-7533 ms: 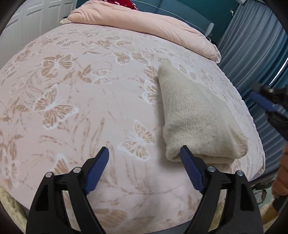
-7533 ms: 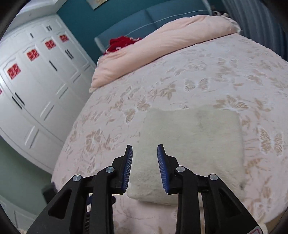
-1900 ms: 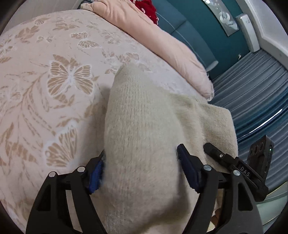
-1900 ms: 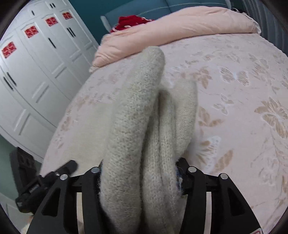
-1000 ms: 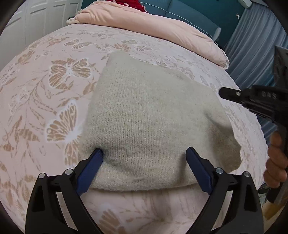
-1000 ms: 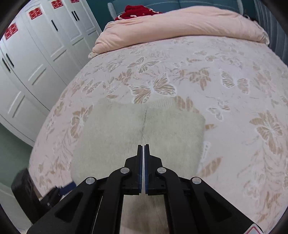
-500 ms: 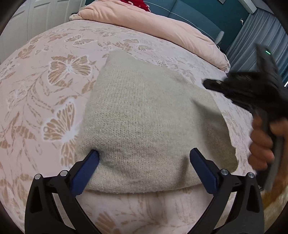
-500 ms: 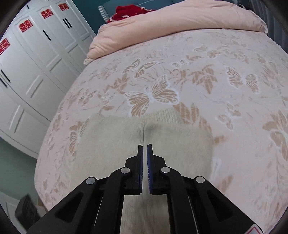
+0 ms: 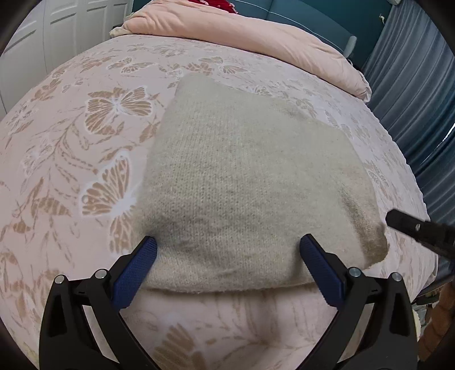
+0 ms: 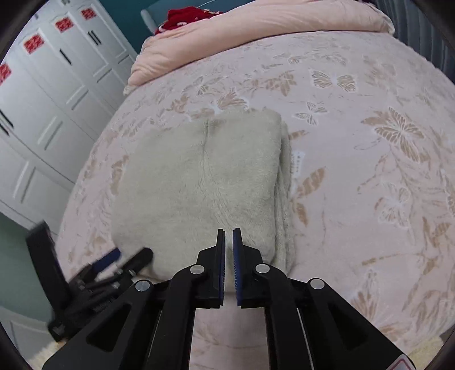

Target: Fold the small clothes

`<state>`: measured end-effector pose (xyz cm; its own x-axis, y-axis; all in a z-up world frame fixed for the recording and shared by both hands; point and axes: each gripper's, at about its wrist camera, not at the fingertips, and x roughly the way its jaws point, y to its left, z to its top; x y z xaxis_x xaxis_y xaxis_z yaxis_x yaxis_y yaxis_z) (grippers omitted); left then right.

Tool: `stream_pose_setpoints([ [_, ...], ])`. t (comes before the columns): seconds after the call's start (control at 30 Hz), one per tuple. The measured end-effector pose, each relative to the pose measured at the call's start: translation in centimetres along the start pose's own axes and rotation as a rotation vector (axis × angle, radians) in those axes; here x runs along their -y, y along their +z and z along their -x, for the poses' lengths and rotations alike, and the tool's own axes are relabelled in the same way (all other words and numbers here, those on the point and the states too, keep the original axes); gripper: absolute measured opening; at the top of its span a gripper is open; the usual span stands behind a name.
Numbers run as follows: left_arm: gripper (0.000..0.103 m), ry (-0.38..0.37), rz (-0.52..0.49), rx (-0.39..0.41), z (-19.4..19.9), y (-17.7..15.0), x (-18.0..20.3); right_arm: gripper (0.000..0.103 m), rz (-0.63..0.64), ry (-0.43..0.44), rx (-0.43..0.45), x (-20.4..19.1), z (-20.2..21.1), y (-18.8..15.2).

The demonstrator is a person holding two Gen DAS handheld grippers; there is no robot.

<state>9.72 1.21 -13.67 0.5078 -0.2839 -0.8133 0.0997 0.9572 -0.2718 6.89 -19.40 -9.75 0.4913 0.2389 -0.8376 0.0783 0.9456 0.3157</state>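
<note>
A beige knitted garment (image 9: 250, 187) lies folded into a thick pad on the pink butterfly bedspread (image 9: 71, 159). My left gripper (image 9: 227, 267) is open and empty, its blue pads level with the pad's near edge, one on each side. In the right wrist view the folded garment (image 10: 204, 182) lies just beyond my right gripper (image 10: 229, 256), whose jaws are almost closed with a thin gap and nothing between them. The left gripper (image 10: 113, 264) shows at the lower left of that view, and the right gripper's tip (image 9: 412, 227) at the right edge of the left view.
A rolled pink duvet (image 9: 241, 31) lies across the head of the bed, with a red item (image 10: 184, 17) behind it. White wardrobe doors (image 10: 42, 94) stand along one side and blue curtains (image 9: 421, 85) on the other. The bed edge is just below both grippers.
The folded garment was released and lies flat. My left gripper has drawn back slightly and stays open. My right gripper has pulled back and aside, and its jaws have parted a little.
</note>
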Motion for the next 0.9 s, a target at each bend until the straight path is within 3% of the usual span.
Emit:
stream_pose_setpoints([
  [0.07, 0.098, 0.008, 0.017, -0.002, -0.2, -0.1, -0.3, 0.0, 0.02, -0.073, -0.068, 0.9, -3.6, -1.0],
  [0.13, 0.098, 0.021, 0.015, -0.01, -0.1, -0.2, 0.0, 0.0, 0.014, -0.055, -0.08, 1.7, -5.1, -1.7],
  [0.2, 0.098, 0.044, 0.004, -0.019, 0.4, 0.0, 0.4, 0.0, 0.017, -0.073, -0.071, 0.4, -3.3, -0.9],
  [0.27, 0.098, 0.041, 0.018, -0.027, 1.4, 0.3, 0.4, 0.002, 0.026, -0.026, -0.009, -0.6, -0.6, 0.0],
  [0.43, 0.098, 0.005, 0.03, 0.044, 3.8, 2.2, 1.4, 0.004, 0.047, 0.022, 0.058, -1.8, 1.5, 3.6],
  [0.5, 0.098, 0.002, 0.021, 0.031, 3.3, 3.0, 2.0, 0.004, 0.053, -0.012, 0.062, -1.7, -0.2, 5.6],
  [0.6, 0.098, 0.024, 0.021, 0.0, 2.0, 3.6, 2.4, 0.001, 0.009, -0.107, -0.009, 0.2, -5.1, 7.9],
  [0.67, 0.098, 0.029, 0.031, -0.02, 1.1, 3.8, 2.3, 0.0, -0.013, -0.167, -0.079, 1.9, -9.1, 7.9],
  [0.7, 0.098, 0.035, 0.026, -0.018, 0.9, 3.8, 2.3, 0.0, -0.009, -0.166, -0.07, 2.3, -10.1, 7.8],
  [0.8, 0.098, 0.063, -0.007, -0.011, 0.8, 3.8, 2.7, 0.0, 0.005, -0.175, -0.044, 1.3, -8.8, 8.2],
  [0.9, 0.098, 0.05, -0.001, -0.013, 1.3, 3.6, 2.3, 0.007, -0.028, -0.092, 0.023, 0.7, -4.5, 7.0],
])
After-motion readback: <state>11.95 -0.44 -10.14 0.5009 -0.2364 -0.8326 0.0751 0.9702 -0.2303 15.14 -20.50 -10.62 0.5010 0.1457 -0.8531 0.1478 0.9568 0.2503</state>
